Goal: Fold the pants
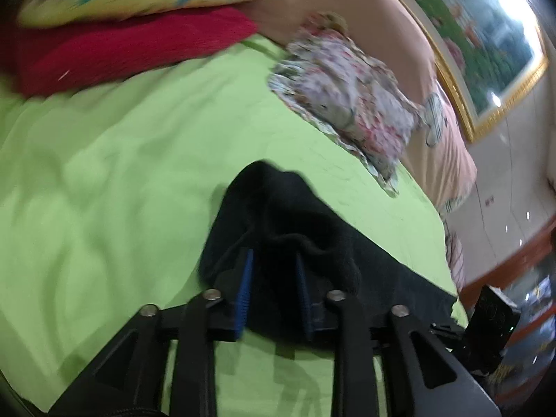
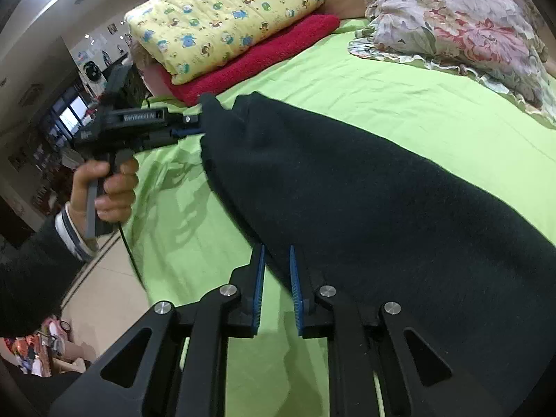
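Note:
Black pants (image 2: pixel 365 201) lie across a green bedsheet (image 2: pixel 417 104). My left gripper (image 1: pixel 274 260) is shut on a bunched end of the pants (image 1: pixel 278 215), with cloth between its blue pads and held slightly raised. It also shows in the right wrist view (image 2: pixel 194 128), gripping the far end of the pants. My right gripper (image 2: pixel 277 253) sits at the near edge of the pants with a gap between its blue pads; the cloth edge lies in that gap.
A yellow patterned quilt (image 2: pixel 226 10) rests on a red blanket (image 2: pixel 264 59) at the head of the bed. A floral pillow (image 2: pixel 462 24) lies at the far right. The bed's edge and tiled floor (image 2: pixel 104 288) are to the left.

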Demonstrator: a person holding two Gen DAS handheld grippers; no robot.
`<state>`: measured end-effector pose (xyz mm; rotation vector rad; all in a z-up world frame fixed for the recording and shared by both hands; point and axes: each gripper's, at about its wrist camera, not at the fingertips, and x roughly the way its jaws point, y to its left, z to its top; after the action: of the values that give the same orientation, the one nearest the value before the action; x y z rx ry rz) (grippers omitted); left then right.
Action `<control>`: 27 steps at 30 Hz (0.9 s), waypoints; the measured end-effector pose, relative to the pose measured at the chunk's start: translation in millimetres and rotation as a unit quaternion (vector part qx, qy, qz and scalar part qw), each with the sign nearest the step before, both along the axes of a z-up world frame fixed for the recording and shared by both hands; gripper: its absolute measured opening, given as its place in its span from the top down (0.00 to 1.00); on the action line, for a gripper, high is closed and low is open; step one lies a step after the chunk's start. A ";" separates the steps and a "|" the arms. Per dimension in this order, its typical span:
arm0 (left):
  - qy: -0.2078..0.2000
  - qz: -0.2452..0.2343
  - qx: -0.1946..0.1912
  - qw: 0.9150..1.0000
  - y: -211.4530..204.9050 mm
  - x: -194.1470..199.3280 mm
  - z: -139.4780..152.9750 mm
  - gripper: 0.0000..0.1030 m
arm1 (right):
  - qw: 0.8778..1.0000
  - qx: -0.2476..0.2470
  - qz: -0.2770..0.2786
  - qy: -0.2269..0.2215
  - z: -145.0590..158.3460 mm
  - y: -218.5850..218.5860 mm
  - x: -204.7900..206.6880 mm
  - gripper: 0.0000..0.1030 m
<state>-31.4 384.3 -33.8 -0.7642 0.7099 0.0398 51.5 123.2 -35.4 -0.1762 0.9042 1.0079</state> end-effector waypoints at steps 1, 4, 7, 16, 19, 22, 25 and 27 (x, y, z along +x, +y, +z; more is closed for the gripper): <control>-0.002 0.014 -0.013 1.000 -0.2 -8.6 -2.4 0.62 | 1.000 0.001 -0.002 -0.001 0.1 -0.6 -1.3 0.85; -0.013 0.034 -0.034 0.999 -2.8 -26.2 -3.9 0.49 | 1.000 0.014 -0.006 0.009 1.1 -5.2 -2.8 0.84; -0.016 0.045 -0.036 0.998 -9.7 -38.2 -0.2 0.40 | 1.000 0.021 -0.015 0.012 3.1 -10.6 -1.3 0.84; 0.005 0.051 0.003 0.999 -40.4 -36.1 15.8 0.26 | 0.998 0.042 -0.053 0.005 10.9 -29.3 4.6 0.45; 0.027 0.050 0.013 0.998 -48.4 -29.8 11.4 0.26 | 0.997 0.044 -0.059 0.007 12.6 -32.8 6.6 0.45; 0.042 0.050 0.024 0.998 -53.3 -24.4 5.9 0.26 | 0.996 0.045 -0.071 0.007 14.0 -38.9 10.3 0.45; 0.048 0.055 0.016 0.997 -52.7 -21.1 -0.5 0.26 | 0.995 0.048 -0.088 0.011 14.5 -46.7 19.5 0.45; 0.053 0.058 0.008 0.997 -49.7 -18.2 -5.0 0.26 | 0.994 0.046 -0.102 0.011 15.3 -50.1 28.9 0.45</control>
<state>-49.6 334.6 -38.8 -0.7916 0.7646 0.1933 80.4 73.1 -20.1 0.0046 0.8748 0.8612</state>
